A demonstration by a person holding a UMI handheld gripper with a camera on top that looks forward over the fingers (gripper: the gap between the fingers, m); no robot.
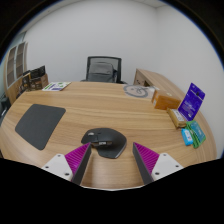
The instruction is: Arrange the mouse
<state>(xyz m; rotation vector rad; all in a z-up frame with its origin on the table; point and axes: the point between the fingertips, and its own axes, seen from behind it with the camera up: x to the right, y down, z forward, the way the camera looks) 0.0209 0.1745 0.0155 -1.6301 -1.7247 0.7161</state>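
The mouse point(105, 141) lies on the wooden tabletop point(100, 105), and everything else is best placed from it. The claw point(112, 160) sits just short of the mouse, spread wide and holding nothing; its two pink pads point(78, 157) flank the near end of the mouse, with the left pad close to or perhaps touching its edge, which cannot be told for sure. A dark mouse mat point(40, 124) lies well to the left of the mouse, slightly farther back. Beyond the mouse, at the far side of the tabletop, stands an office chair point(103, 69). To the right and farther back sit a round clock-like disc point(136, 91), a purple box point(190, 102) and a teal packet point(193, 134).

The mouse looks like a rigid plastic shell, light, smooth and rounded on top, so it would likely slip if pinched high on the hump. The flatter side walls, low near the base and around the middle of its length, seem the surest place to take hold. Its buttons and wheel give under pressure, so a moderate squeeze should do. Since the task is to arrange it, the mat looks the likely destination.
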